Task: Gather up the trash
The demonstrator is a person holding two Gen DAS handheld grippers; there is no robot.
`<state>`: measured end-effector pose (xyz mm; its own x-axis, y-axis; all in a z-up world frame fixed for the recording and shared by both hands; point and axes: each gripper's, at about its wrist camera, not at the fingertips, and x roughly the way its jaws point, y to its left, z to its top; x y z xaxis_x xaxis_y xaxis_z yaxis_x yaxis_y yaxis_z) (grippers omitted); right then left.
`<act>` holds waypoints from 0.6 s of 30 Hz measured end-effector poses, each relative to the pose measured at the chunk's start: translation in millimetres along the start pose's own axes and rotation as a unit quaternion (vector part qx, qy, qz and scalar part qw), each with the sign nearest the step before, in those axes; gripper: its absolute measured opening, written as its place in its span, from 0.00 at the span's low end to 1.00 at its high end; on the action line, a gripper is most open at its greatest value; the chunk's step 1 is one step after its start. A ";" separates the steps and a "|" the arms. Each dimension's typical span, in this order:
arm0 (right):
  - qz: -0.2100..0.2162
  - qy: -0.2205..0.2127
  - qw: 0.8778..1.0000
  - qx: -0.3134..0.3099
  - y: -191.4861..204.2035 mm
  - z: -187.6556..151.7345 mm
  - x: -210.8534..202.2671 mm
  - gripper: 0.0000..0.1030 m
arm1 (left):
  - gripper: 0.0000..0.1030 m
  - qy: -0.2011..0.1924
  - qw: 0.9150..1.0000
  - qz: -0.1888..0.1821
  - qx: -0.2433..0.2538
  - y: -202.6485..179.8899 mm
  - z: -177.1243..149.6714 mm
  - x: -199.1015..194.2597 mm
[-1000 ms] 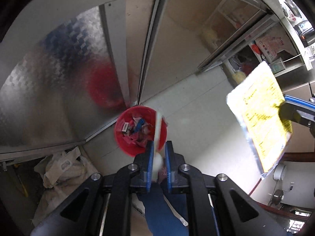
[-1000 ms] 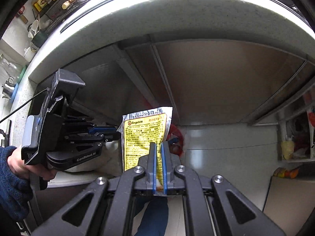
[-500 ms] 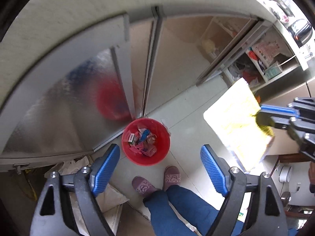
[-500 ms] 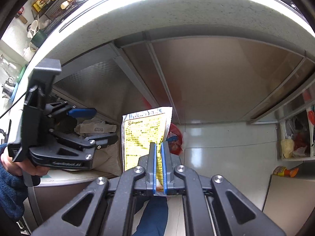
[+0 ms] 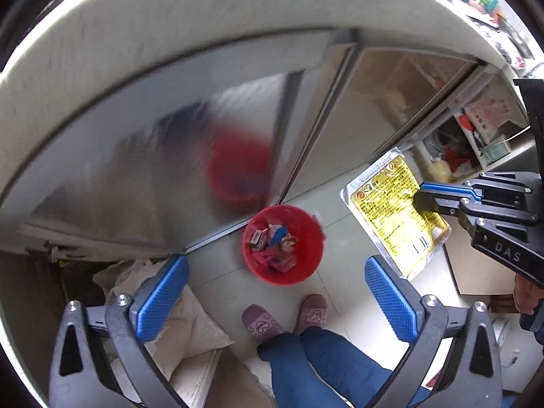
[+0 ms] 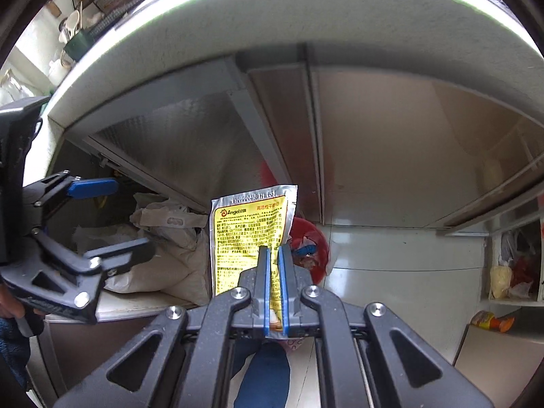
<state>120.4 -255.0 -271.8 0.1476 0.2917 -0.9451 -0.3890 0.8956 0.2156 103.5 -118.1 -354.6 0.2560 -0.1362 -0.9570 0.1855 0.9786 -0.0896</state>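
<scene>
left gripper (image 5: 276, 292): jaws opening, nothing between them, above the bin.
red bin (image 5: 283, 244): on the floor against the steel cabinet (image 5: 163, 183), holds wrappers, rim clear.
yellow pouch (image 5: 394, 212): right of the bin and higher, long axis slanting down.
right gripper (image 6: 273, 290): clamped on the pouch's lower edge, nearer hand.
room: open floor toward the bin.

A home kitchen: stone countertop (image 6: 306, 23), metal cabinet doors (image 6: 190, 142), cluttered shelves (image 5: 476, 136).
</scene>
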 end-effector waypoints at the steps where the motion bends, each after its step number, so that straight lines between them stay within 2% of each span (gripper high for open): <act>1: -0.001 0.005 1.000 0.001 -1.0 -1.1 7.9 0.04 | 1.00 0.002 1.000 0.006 -0.001 3.0 -1.8 3.0; 9: -0.013 0.040 0.999 0.009 -2.4 -9.3 63.1 0.05 | 1.00 0.018 0.999 0.022 -0.026 25.2 -15.3 26.3; 16: -0.013 0.044 0.999 0.004 0.2 -12.1 88.5 0.06 | 1.00 0.018 0.999 0.025 -0.032 37.3 -23.1 33.9; 17: -0.020 0.039 0.999 0.004 0.1 -12.7 89.9 0.06 | 1.00 0.016 0.999 0.027 -0.034 38.1 -23.3 33.9; 18: -0.033 0.035 0.999 0.002 3.5 -13.1 91.0 0.14 | 1.00 0.019 0.999 0.029 -0.036 39.5 -22.9 33.5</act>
<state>120.6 -229.8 -360.3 0.1090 0.2071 -0.9722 -0.3769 0.9136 0.1524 97.7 -80.6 -396.5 0.2282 -0.0744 -0.9708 0.1022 0.9934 -0.0521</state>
